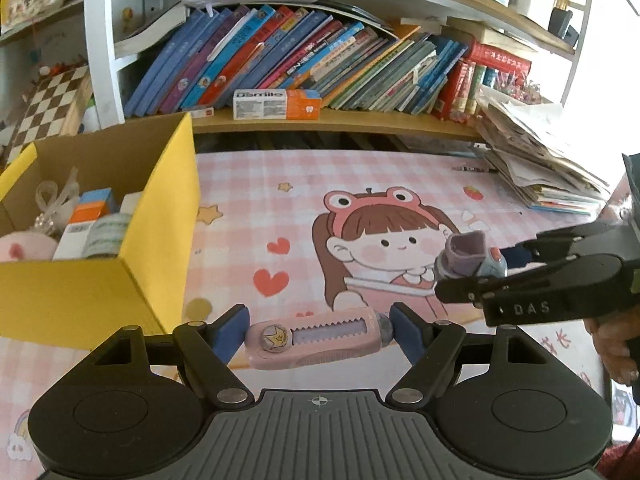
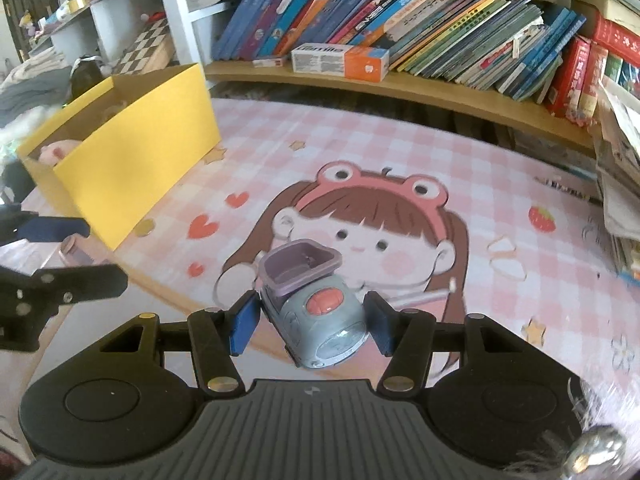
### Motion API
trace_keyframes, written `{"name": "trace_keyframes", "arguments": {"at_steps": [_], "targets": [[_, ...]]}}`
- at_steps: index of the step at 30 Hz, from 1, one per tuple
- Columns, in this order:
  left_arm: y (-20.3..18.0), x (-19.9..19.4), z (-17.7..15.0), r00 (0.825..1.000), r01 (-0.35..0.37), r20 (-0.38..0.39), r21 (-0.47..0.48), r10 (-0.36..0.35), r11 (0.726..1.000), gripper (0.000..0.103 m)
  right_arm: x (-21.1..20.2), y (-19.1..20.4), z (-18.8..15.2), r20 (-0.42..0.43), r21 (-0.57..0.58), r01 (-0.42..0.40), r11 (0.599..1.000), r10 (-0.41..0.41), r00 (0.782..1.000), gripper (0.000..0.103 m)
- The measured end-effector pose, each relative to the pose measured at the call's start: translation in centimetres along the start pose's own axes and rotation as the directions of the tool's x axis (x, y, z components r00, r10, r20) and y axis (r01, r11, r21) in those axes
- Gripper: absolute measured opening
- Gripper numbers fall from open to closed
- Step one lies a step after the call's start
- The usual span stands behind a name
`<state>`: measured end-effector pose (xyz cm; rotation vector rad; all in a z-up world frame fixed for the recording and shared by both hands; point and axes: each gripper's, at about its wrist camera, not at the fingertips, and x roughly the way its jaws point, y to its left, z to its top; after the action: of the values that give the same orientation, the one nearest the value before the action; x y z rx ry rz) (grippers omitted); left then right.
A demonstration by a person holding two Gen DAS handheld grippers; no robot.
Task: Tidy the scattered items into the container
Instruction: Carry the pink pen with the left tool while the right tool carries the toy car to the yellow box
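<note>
My left gripper (image 1: 318, 334) is shut on a pink toy with a star button and a toothed slot (image 1: 316, 338), held crosswise between the blue pads just right of the yellow cardboard box (image 1: 160, 216). My right gripper (image 2: 312, 322) is shut on a grey-blue toy car with a purple seat and an orange button (image 2: 316, 312), above the pink cartoon mat. The car (image 1: 470, 258) and right gripper (image 1: 472, 276) also show at the right of the left wrist view. The box (image 2: 132, 160) holds small cartons and a pink plush.
A pink checked mat with a cartoon girl (image 1: 380, 240) covers the desk. A shelf of books (image 1: 320, 60) with a toothpaste carton (image 1: 276, 104) runs along the back. A paper stack (image 1: 536, 160) lies at the right. A chessboard (image 1: 52, 100) stands behind the box.
</note>
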<state>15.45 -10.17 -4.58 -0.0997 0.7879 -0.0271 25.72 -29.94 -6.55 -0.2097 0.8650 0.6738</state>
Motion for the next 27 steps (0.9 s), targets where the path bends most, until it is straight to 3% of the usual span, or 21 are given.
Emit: {"name": "trace_keyframes", "arguments": {"at_steps": [12, 14, 15, 16, 27], "targets": [[3.1, -2.9, -2.2, 0.995, 0.095, 0.013, 0.057, -0.096, 0.994, 0.078, -1.6, 6.3, -2.8, -0.031, 0.051, 0.057, 0.997, -0.055, 0.998, 0.055], [4.1, -3.6, -2.6, 0.994, 0.110, 0.006, 0.074, -0.110, 0.991, 0.078, -1.8, 7.9, -2.9, -0.025, 0.071, 0.064, 0.995, -0.063, 0.998, 0.051], [4.6, -4.0, -2.8, 0.993, 0.115, 0.006, 0.080, -0.116, 0.990, 0.078, -1.8, 8.7, -3.0, -0.022, 0.082, 0.068, 0.994, -0.067, 0.998, 0.042], [5.2, -4.5, -2.9, 0.993, 0.120, 0.010, 0.088, -0.121, 0.989, 0.078, -1.9, 9.4, -3.0, -0.020, 0.093, 0.068, 0.993, -0.067, 0.998, 0.040], [11.8, -8.6, -4.2, 0.990, 0.123, 0.062, 0.105, -0.130, 0.987, 0.078, -1.6, 16.8, -3.2, 0.027, 0.113, 0.142, 0.983, -0.146, 0.989, 0.038]]}}
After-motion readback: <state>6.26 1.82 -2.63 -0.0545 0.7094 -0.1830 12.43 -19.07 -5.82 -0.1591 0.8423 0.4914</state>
